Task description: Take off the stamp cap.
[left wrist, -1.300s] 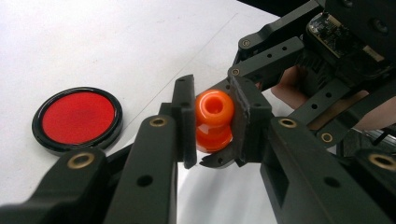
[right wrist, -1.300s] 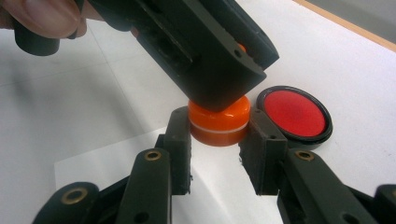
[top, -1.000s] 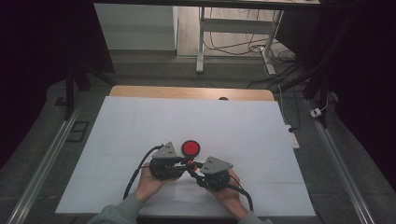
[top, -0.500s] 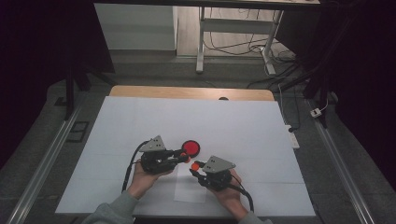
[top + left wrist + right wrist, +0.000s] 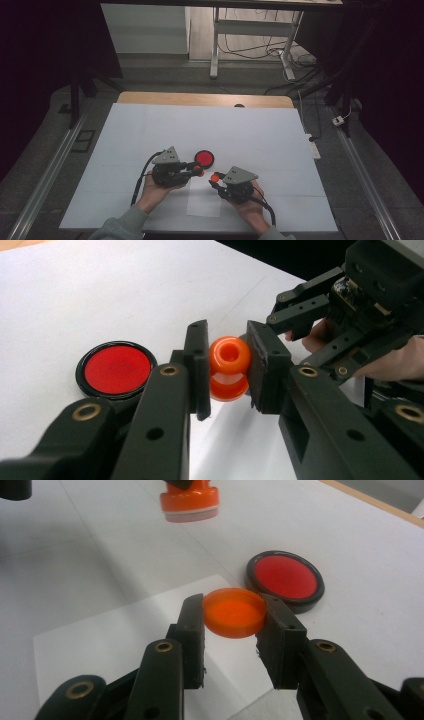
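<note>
Stamp (image 5: pixel 228 367), orange and with a round knob on top, is clamped between the jaws of the left hand-held gripper (image 5: pixel 196 169) and hangs above the surface, with its pale printing face turned down, as the right gripper view shows it (image 5: pixel 190 501). Its orange cap (image 5: pixel 234 612) is off and sits clenched between the jaws of the right hand-held gripper (image 5: pixel 215 177), a little above the small white paper sheet (image 5: pixel 204 201) that lies near the front edge of the surface (image 5: pixel 260 135). So both grippers are closed, each one on its own piece, and the two pieces are apart from each other.

Just behind the stamp, toward the middle of the surface, the red ink pad (image 5: pixel 204 158) lies open in its black rim. The stamp is near it, but not on it.

I judge that the uncapping is finished and the main work is still ahead. The stamp face looks pale, so probably it must first be pressed on the ink pad, then on the paper sheet, which shows no print where the pictures show it. After this, the cap should go back on the stamp. The right hand (image 5: pixel 246 204) and the left hand (image 5: pixel 156 191) rest low at the front edge, beside the sheet.
</note>
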